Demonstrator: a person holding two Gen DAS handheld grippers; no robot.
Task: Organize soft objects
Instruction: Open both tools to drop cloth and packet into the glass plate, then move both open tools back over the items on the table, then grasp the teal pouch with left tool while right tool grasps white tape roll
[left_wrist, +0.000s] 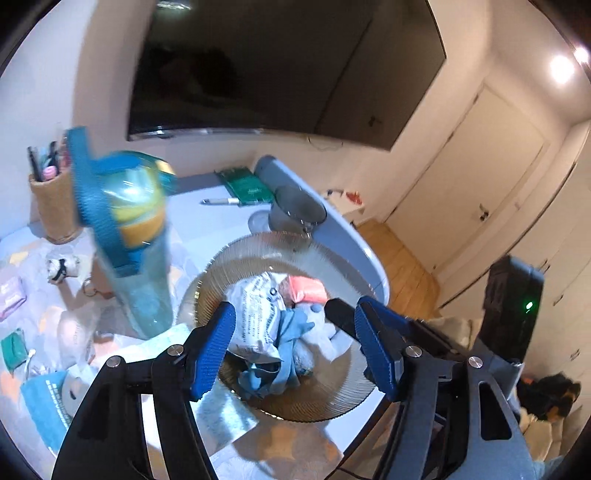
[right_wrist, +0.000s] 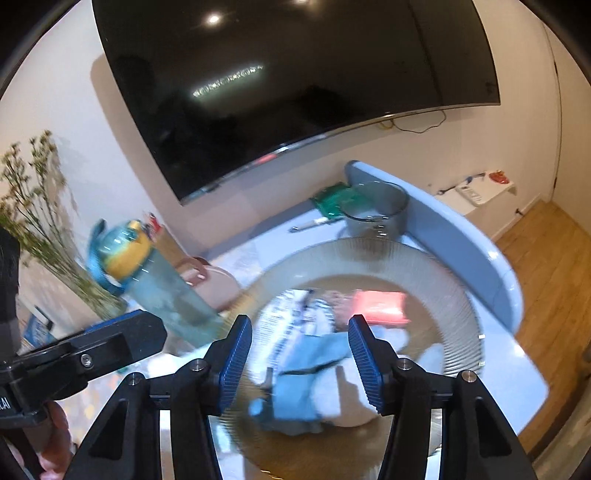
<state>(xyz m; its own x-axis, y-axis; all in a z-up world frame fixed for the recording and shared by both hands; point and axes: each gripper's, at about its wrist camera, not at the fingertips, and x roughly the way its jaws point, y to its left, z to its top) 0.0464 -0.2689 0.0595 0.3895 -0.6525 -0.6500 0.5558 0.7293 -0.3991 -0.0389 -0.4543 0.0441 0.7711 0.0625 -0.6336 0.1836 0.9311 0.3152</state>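
Partly done, judging by cloths heaped in the bowl at frame centre, more soft bits lower left, both grippers spread and empty.

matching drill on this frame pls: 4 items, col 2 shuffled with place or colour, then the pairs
1. water bottle
2. glass bowl
3. pen cup
4. grey mug

A. holds the piled soft items
B. far left, woven tan
C. behind the bowl, beside the green box
D. teal strap, yellow lid, standing left of the bowl

Pairs: 1-D, 2-A, 3-B, 4-C
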